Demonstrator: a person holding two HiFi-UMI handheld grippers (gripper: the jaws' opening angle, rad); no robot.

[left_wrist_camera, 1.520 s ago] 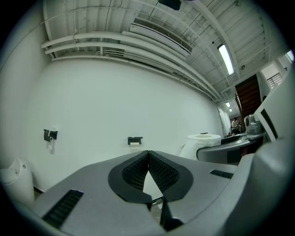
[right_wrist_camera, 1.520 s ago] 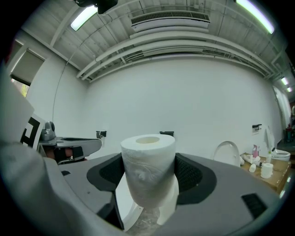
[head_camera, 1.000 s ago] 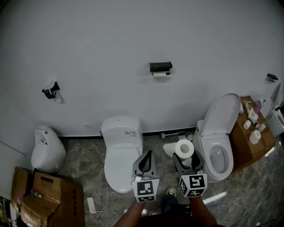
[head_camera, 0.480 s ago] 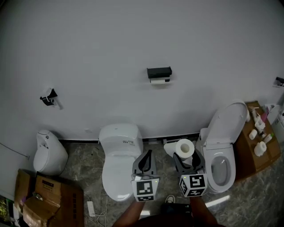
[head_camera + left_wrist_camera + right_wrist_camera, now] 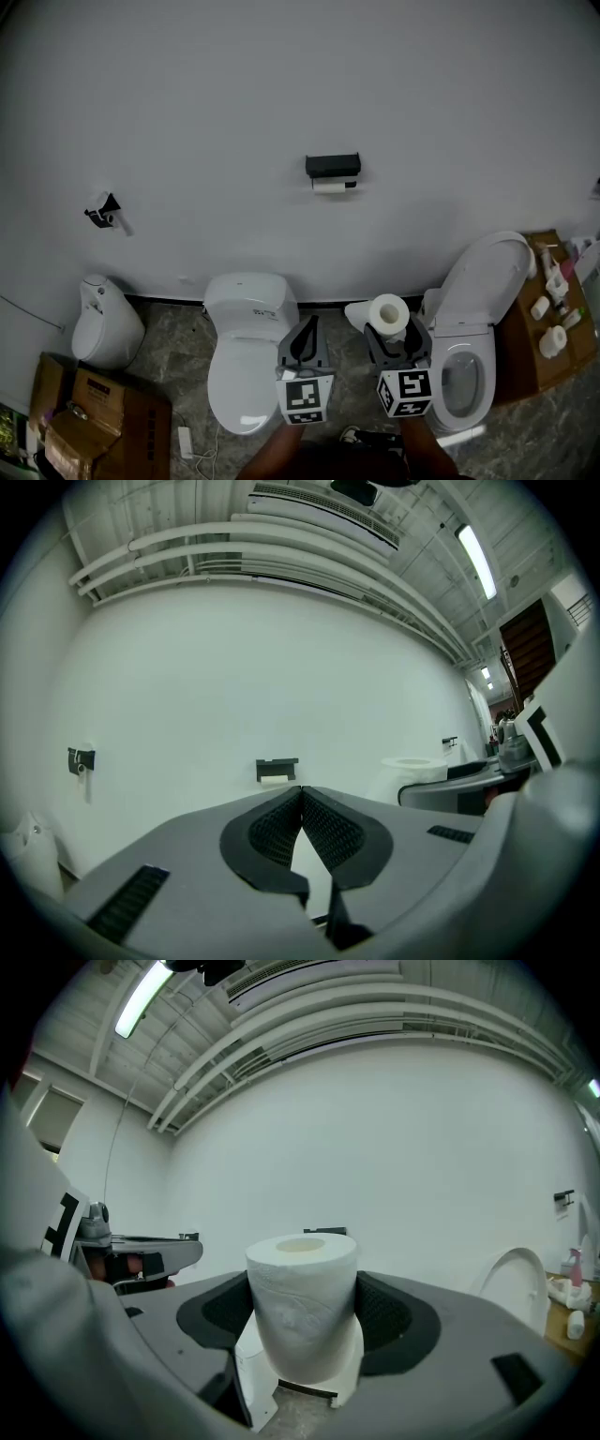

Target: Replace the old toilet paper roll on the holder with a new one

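So far, my right claw [image 5: 393, 329] grips the new roll [image 5: 388, 312] upright, and my left claw [image 5: 307, 324] is closed, empty. The old roll [image 5: 330, 187] sits on the wall holder [image 5: 333, 165], well apart; the whole swap remains.

Roll [image 5: 302, 1307]: white paper, soft, faintly embossed. Left gripper [image 5: 301, 791]: matt grey plastic; pads [image 5: 330, 832] black, finely ribbed. Toilet [image 5: 246, 309]: glossy white ceramic. Wall [image 5: 281, 84]: smooth, matt white. Floor [image 5: 178, 333]: polished grey marbled stone. Boxes [image 5: 94, 398]: brown cardboard.
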